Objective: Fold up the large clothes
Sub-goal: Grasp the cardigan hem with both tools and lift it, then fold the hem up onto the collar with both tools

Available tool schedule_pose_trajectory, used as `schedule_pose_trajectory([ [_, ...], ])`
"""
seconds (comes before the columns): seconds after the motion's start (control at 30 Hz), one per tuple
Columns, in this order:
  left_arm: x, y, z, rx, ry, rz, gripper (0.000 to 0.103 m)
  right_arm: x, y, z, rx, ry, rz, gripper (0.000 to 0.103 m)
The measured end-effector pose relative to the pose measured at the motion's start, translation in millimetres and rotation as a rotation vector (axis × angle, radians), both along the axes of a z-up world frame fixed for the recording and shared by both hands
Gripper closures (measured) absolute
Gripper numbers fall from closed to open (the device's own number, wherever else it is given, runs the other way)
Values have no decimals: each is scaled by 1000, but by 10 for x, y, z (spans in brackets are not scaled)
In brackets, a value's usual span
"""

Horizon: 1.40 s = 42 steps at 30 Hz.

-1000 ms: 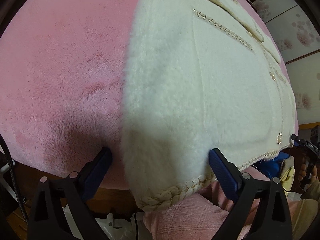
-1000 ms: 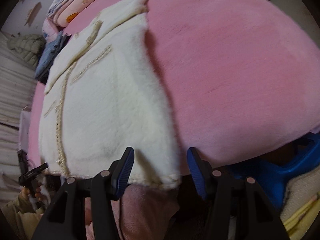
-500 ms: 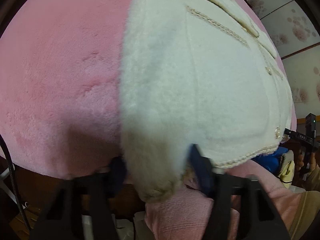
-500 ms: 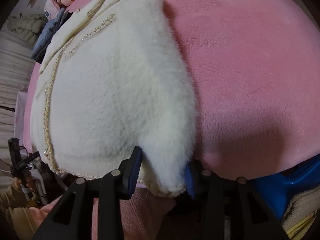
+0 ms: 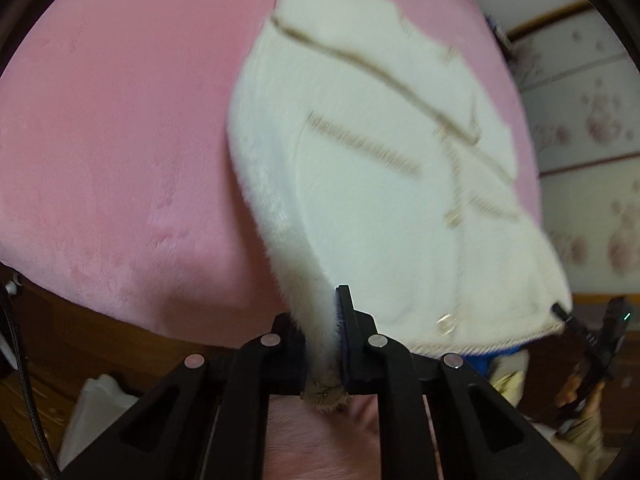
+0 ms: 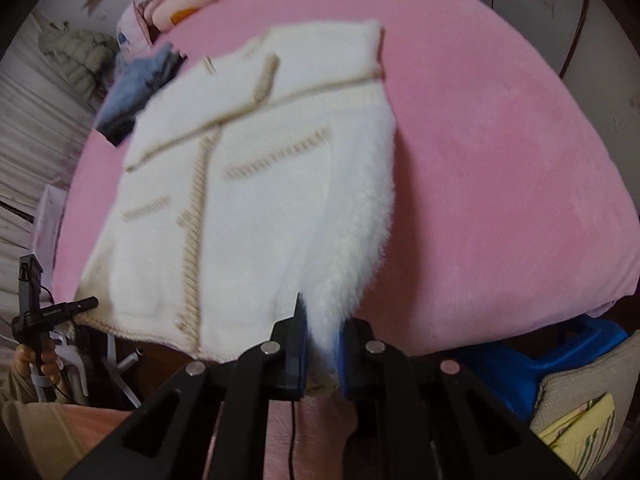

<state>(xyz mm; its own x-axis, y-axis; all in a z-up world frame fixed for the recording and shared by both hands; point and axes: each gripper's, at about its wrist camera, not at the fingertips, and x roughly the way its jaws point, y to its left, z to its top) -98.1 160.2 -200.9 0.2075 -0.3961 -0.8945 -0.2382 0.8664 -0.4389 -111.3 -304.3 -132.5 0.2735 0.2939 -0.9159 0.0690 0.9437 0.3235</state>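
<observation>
Pinching the two near hem corners of the fluffy cream-white buttoned cardigan (image 5: 384, 184), left hand-held gripper (image 5: 322, 344) and right hand-held gripper (image 6: 322, 344) both pressed together on the pile, hem lifting ahead while the collar end is resting on the pink plush bed (image 6: 500, 152). Risking slippage from the thick fur, or dragging the far end askew. Leaving ample open bed ahead and to both sides; bed edge lying just below.

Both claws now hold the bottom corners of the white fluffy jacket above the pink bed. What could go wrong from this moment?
1. Each claw, left claw and right claw, pinches only a narrow bit of thick fluffy hem, so the white jacket might slip out when lifted.
2. The sleeve folded across the top may fall open.
3. The jacket could drag on the plush pink blanket and bunch.
</observation>
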Motion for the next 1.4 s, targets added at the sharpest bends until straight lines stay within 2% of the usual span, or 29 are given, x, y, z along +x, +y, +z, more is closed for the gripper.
schedule_pose_trajectory([
  [0.13, 201, 190, 434, -135, -99, 142, 94, 239, 80, 452, 70, -96, -9, 93],
  [0.23, 438, 293, 675, -186, -148, 225, 94, 476, 70, 636, 146, -145, -26, 93],
  [0.33, 765, 355, 795, -223, -168, 301, 94, 906, 42, 772, 214, -180, -53, 93],
  [0.43, 1236, 382, 831, -204, -190, 361, 94, 1429, 0, 806, 260, -193, -76, 93],
  [0.53, 1839, 463, 738, -180, -182, 473, 94, 2009, -92, 779, 256, -193, -98, 93],
  [0.63, 2344, 572, 543, -100, -178, 534, 93, 2610, -280, 558, 238, -158, -164, 93],
  [0.67, 2581, 586, 445, -72, -179, 529, 92, 2805, -343, 434, 223, -137, -187, 92],
  [0.7, 2728, 600, 367, -55, -181, 510, 87, 2984, -409, 286, 217, -114, -216, 88],
  [0.73, 2871, 592, 271, -23, -172, 487, 76, 3142, -468, 119, 214, -89, -239, 86],
  [0.77, 3013, 564, 167, 34, -142, 474, 66, 3262, -509, -21, 211, -64, -246, 80],
  [0.8, 3158, 520, 60, 127, -106, 451, 44, 3383, -527, -174, 174, -32, -253, 73],
  [0.83, 3226, 509, -2, 175, -96, 438, 39, 3485, -531, -316, 112, -3, -248, 69],
  [0.87, 3306, 471, -84, 234, -84, 411, 39, 3563, -536, -429, 75, 19, -231, 68],
  [0.97, 3372, 425, -304, 284, -57, 337, 38, 3707, -538, -762, 44, 78, -174, 68],
  [1.07, 3446, 370, -414, 338, -54, 264, 38, 3774, -525, -974, 52, 94, -121, 68],
  [1.23, 3695, 333, -611, 423, -71, 164, 39, 3916, -383, -1157, 14, 80, -59, 68],
  [1.4, 3953, 247, -767, 452, -104, 70, 39, 4164, -292, -1286, -70, 70, -42, 68],
])
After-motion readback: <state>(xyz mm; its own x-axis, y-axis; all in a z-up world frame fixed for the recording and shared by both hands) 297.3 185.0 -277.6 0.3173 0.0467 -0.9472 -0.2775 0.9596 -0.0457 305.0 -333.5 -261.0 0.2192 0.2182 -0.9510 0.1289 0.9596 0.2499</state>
